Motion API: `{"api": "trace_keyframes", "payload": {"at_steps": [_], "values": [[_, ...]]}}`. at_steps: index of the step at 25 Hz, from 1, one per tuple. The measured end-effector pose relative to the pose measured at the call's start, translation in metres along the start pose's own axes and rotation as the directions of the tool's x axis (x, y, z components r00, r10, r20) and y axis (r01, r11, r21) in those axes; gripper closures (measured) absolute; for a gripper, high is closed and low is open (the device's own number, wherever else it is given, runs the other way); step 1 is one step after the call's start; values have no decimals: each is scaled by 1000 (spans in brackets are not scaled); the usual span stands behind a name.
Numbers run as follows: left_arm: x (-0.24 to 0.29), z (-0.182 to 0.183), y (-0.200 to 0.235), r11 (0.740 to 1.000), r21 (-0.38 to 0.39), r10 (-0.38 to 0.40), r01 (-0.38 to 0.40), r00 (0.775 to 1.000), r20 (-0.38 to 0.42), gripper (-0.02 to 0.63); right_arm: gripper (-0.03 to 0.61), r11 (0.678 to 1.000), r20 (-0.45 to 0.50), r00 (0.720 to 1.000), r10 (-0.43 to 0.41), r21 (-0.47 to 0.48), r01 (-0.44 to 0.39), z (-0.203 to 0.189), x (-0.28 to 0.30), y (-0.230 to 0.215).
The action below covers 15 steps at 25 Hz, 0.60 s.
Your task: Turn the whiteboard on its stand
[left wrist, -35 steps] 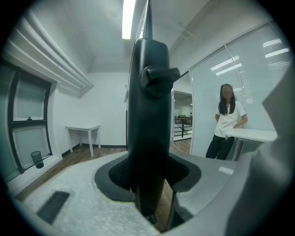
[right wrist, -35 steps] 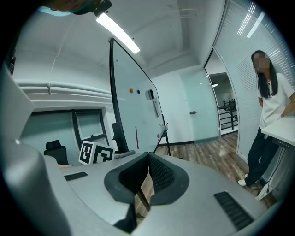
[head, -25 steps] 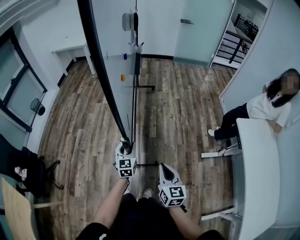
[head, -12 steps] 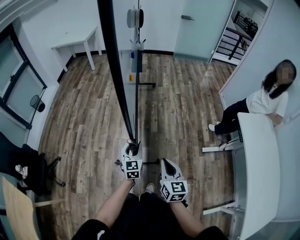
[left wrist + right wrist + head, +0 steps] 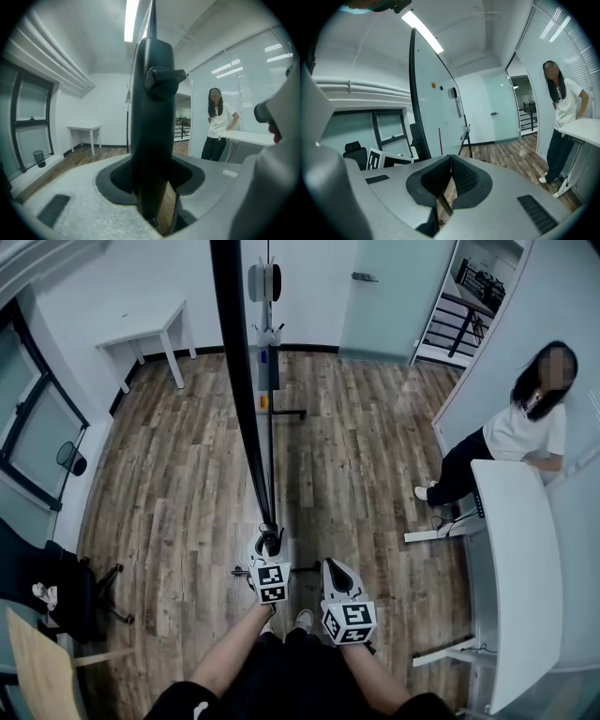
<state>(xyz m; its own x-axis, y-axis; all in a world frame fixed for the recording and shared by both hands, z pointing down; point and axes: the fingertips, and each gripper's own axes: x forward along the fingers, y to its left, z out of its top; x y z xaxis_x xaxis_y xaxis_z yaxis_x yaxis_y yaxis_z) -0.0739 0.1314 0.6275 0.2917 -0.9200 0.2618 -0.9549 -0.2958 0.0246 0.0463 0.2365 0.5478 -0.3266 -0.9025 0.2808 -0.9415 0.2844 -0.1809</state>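
The whiteboard [image 5: 234,362] stands edge-on in the head view, its black frame running from the top down to my hands, with its stand [image 5: 271,437] just right of it. My left gripper [image 5: 270,542] is shut on the lower end of that black frame [image 5: 152,117], which fills the gap between the pads in the left gripper view. My right gripper [image 5: 336,570] hangs close beside it to the right, shut with nothing in it. In the right gripper view the whiteboard [image 5: 433,108] rises to the left of the right gripper [image 5: 451,161].
A person [image 5: 520,427] stands at the right by a long white desk [image 5: 516,568]. A small white table [image 5: 141,338] is at the far wall, an office chair [image 5: 56,587] at the left. Wooden floor lies on both sides of the board.
The board's edge has swung from leaning left to nearly straight up the view. My left gripper has moved right with it, and the right gripper has shifted slightly alongside.
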Motion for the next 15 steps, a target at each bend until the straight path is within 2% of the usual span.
{"api": "trace_keyframes", "payload": {"at_steps": [5,9,15], "values": [[-6,-4,-2,1000,-7,-6,6,1000,-9,426,565,1000,2,1000,-2,-1,2,0,0,1],[-15,-5,-3,999,-18,-29,28,999,-18,399,565,1000,1,1000,8,-6,-8,0,5,3],[-44,-8,1,997,-43,-66,65,997,-38,397,565,999,-6,999,36,-7,-36,-1,15,12]]}}
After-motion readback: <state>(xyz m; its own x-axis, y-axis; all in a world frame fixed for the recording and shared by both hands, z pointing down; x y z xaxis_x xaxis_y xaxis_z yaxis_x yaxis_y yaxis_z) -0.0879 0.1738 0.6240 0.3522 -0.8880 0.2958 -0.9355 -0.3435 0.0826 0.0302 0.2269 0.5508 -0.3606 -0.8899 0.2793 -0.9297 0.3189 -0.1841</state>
